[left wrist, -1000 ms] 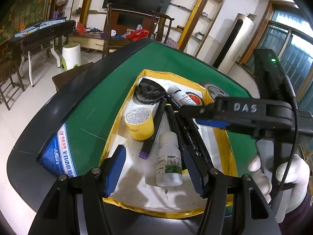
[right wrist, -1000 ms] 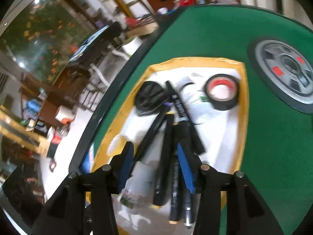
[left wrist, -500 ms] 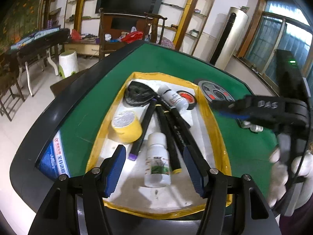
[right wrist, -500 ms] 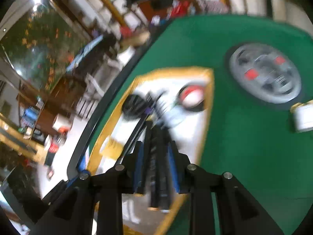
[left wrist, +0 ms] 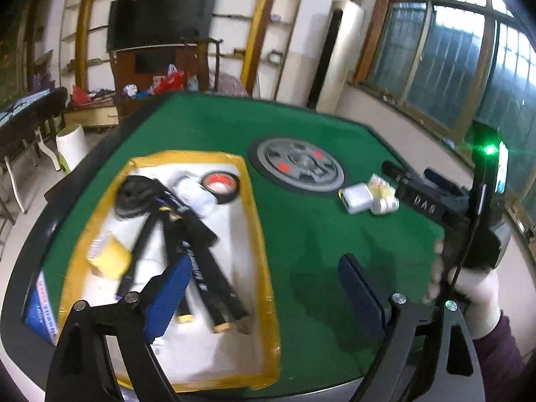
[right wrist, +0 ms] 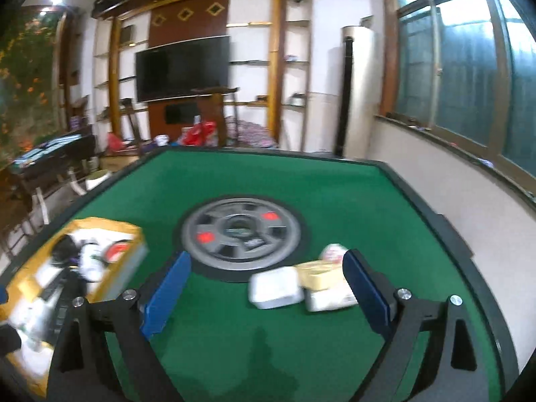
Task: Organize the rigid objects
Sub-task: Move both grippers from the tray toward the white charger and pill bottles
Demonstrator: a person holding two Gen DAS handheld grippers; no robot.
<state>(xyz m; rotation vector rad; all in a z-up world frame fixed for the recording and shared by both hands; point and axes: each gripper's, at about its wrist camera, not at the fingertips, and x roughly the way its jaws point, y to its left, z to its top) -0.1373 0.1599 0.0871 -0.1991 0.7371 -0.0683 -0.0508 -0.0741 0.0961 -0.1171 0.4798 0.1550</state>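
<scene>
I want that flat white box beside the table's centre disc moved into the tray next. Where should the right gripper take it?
Probably across the white box's two long side edges, coming down from above. It lies flat on the felt, so only its sides offer purchase. The opening, empty right gripper already faces it; a yellow box crowds its right end.

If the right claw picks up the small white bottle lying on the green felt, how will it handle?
The white bottle lies on its side, so a nudge would probably roll it. It looks like light, rigid plastic, likely slippery. It touches the white box, which may shift too.
</scene>
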